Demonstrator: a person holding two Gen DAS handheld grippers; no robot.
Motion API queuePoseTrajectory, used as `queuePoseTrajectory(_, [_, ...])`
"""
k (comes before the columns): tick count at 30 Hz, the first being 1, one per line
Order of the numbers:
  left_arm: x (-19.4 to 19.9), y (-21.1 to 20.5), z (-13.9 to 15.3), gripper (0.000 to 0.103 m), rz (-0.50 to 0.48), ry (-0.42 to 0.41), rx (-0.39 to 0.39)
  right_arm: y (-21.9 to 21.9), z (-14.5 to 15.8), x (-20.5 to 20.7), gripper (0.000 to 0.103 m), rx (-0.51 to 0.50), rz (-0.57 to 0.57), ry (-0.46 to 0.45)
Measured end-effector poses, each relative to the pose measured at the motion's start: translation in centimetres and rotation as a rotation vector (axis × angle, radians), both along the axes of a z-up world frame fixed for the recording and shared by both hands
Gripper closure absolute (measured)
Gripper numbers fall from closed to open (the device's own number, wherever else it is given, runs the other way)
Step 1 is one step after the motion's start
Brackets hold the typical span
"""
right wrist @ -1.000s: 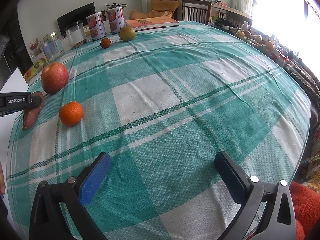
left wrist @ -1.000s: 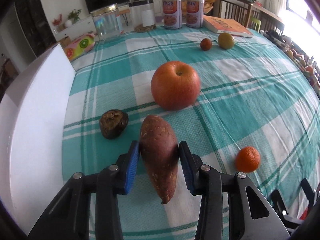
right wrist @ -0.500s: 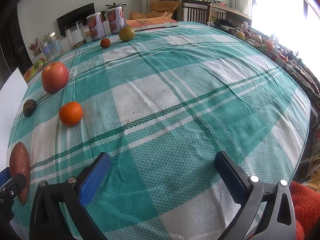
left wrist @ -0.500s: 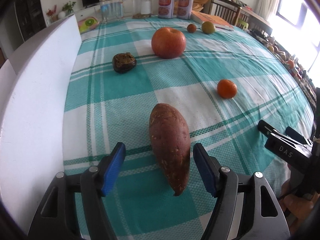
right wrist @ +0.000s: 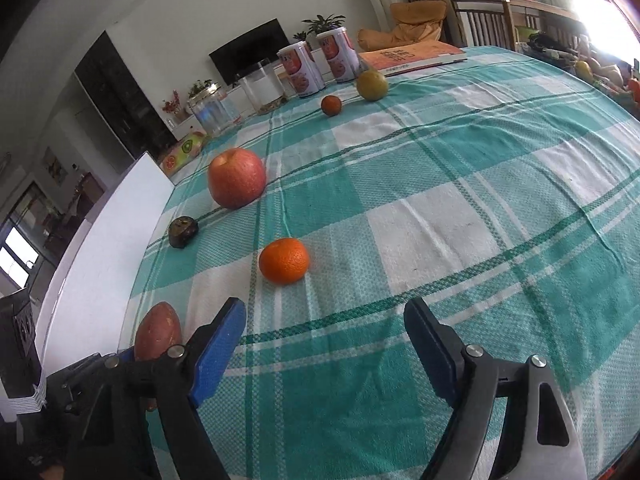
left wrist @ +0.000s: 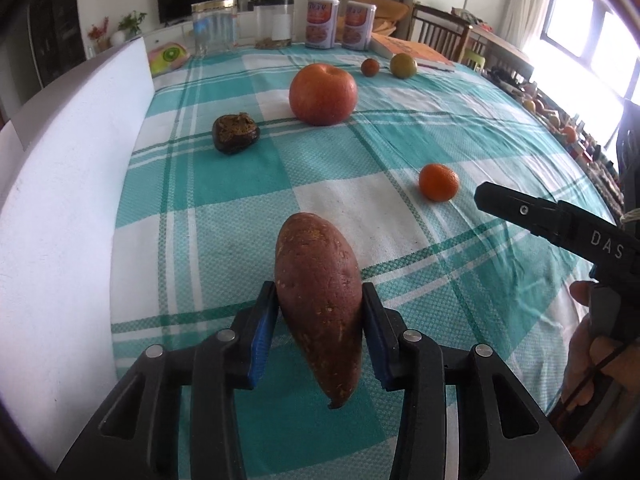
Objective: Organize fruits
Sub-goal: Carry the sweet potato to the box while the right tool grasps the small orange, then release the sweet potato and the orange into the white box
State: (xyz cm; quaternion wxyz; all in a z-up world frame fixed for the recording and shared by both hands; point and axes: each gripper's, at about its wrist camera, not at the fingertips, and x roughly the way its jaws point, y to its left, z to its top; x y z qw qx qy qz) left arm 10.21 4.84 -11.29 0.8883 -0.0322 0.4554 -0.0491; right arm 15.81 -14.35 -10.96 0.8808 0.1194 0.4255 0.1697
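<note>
Both black plastic left gripper and right gripper carry blue-padded fingers and silver screws; the right's side bears white "DAS" lettering.

Behind the checked-cloth bench, a black television hangs on the white wall; right, bright windows behind wooden chairs.

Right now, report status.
Left gripper just re-closed on sweet potato. Right gripper open, closing, empty. Tangerine ahead, path unobstructed.
</note>
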Motion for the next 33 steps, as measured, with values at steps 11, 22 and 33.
queuePoseTrajectory(11, [-2.4, 2.3, 2.9, 0.061, 0.011, -0.025, -0.142, 3.8, -1.0, 3.3, 0.07, -0.051, 0.067, 0.037])
queuePoseTrajectory(22, [-8.2, 13.1, 12.9, 0.061, 0.149, -0.171, -0.322, 12.9, 8.8, -2.8, 0.07, 0.147, 0.378, -0.021])
queuePoseTrajectory(33, [-8.3, 23.4, 6.7, 0.061, 0.425, 0.004, -0.158, 30.1, 7.9, -8.6, 0.069, -0.047, 0.764, 0.003])
